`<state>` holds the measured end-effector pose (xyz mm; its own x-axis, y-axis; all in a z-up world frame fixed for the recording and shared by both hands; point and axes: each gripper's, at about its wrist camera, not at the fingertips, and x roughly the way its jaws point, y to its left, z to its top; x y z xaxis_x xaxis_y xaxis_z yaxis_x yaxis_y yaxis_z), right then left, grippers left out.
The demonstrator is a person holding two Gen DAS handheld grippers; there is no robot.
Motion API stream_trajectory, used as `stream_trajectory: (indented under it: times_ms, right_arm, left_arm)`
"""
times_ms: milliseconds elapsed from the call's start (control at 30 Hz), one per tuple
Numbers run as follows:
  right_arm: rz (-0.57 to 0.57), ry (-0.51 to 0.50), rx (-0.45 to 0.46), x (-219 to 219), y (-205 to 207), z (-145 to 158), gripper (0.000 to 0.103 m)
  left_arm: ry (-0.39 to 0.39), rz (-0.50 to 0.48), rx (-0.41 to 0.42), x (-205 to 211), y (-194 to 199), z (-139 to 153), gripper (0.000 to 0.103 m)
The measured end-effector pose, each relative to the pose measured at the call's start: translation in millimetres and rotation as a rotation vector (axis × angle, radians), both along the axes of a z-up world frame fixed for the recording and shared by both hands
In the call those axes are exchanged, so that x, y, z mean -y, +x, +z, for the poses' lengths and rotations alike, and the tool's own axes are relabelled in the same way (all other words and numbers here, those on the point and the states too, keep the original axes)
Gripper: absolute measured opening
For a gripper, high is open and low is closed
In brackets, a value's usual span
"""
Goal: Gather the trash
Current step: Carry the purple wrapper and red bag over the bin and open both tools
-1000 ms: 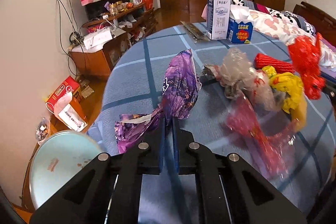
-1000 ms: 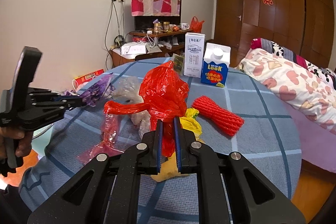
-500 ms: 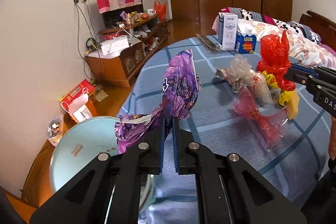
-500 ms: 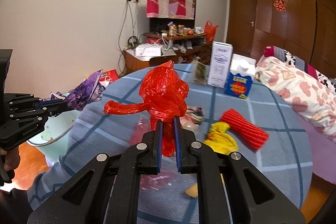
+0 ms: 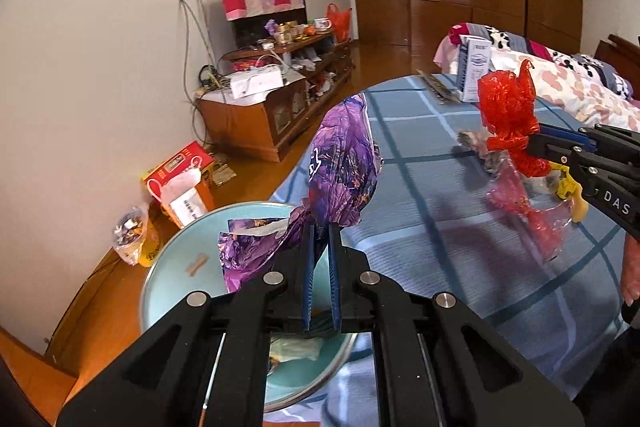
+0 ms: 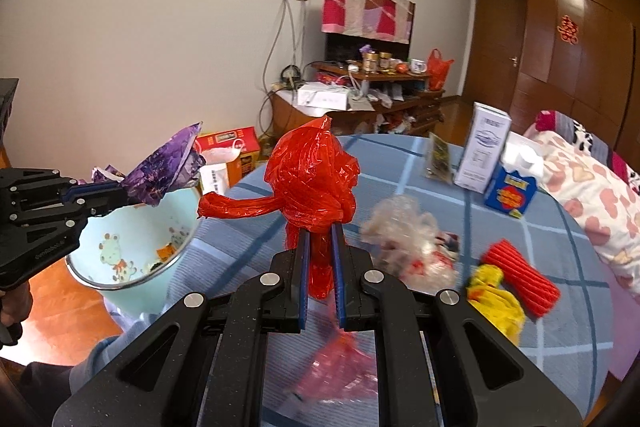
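My left gripper (image 5: 320, 231) is shut on a crumpled purple wrapper (image 5: 340, 167) and holds it over the rim of a pale blue bin (image 5: 176, 275) beside the table. From the right wrist view the left gripper (image 6: 120, 193) and purple wrapper (image 6: 164, 171) hang above the bin (image 6: 132, 247). My right gripper (image 6: 320, 235) is shut on a knotted red plastic bag (image 6: 312, 175), held above the blue checked table (image 6: 420, 163). It also shows in the left wrist view (image 5: 508, 115).
On the table lie a clear plastic wad (image 6: 400, 227), a pink wrapper (image 5: 524, 215), a yellow bag (image 6: 496, 299), a red ribbed roll (image 6: 520, 275) and two cartons (image 6: 488, 151). A wooden cabinet (image 5: 260, 119) and a red box (image 5: 180, 179) stand by the wall.
Both grippers have moved left off the table toward the bin. The purple wrapper now hangs over the bin's rim. The red bag has come nearer the table's left edge.
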<state>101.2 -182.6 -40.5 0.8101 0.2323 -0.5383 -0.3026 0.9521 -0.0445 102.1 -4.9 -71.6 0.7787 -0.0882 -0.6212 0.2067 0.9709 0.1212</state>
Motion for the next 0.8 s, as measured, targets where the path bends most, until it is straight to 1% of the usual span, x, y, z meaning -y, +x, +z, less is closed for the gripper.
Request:
stream_trajectory:
  times_ms: [467,800]
  right_arm:
    - [0.094,-0.029,-0.005,-52.7,10.9,-2.7,0.011]
    - [0.135,-0.052,-0.020,-75.1,16.2,-9.5,0.011]
  left_arm:
    - [0.015,0.088,-0.008,-46.5,-13.8,-3.8,0.007]
    - [0.018,0.133,-0.006,-67.1,-22.8,-4.5,0.007]
